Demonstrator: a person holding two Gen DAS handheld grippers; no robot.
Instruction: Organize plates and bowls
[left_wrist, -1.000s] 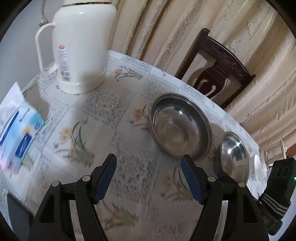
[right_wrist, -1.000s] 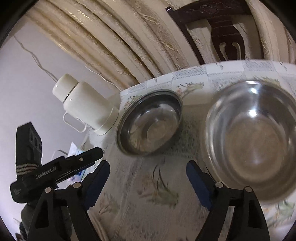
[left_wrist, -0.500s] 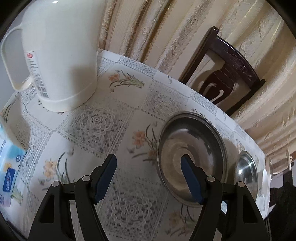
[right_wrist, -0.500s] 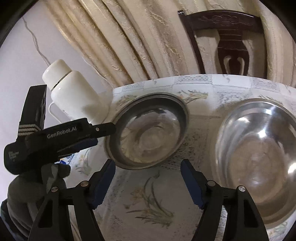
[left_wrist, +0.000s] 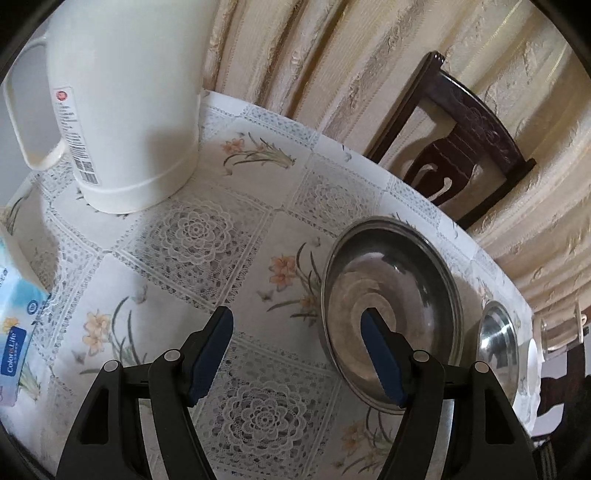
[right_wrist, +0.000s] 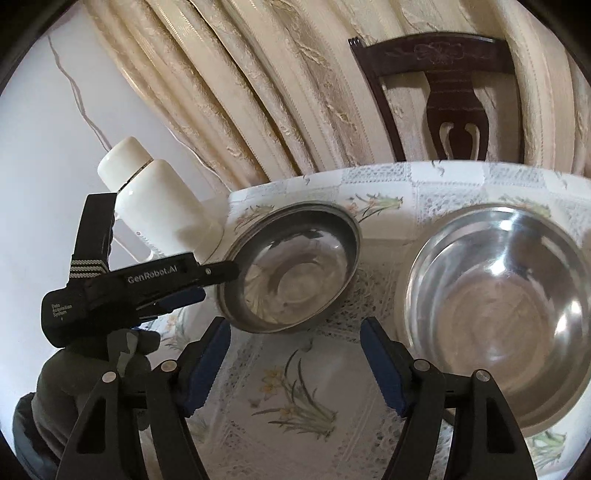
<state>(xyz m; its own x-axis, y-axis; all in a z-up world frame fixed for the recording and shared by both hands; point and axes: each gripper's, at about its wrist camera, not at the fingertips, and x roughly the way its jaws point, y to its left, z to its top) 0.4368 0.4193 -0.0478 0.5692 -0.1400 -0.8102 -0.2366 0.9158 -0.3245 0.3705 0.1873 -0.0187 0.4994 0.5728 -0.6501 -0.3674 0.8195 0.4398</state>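
A steel bowl sits on the floral tablecloth, and a second steel bowl lies beyond it to the right. My left gripper is open and straddles the first bowl's near rim, right finger inside, left finger outside over the cloth. In the right wrist view the same bowl is at centre left, with the left gripper reaching over its left rim. The larger steel bowl fills the right. My right gripper hangs open above the cloth between the two bowls, holding nothing.
A tall white thermos jug stands at the table's far left. A blue tissue pack lies at the left edge. A dark wooden chair and beige curtains stand behind the table. A gloved hand holds the left gripper.
My left gripper moved forward and right to the first bowl, and its right finger now sits inside the rim. The right gripper drew back slightly, both bowls staying in place.
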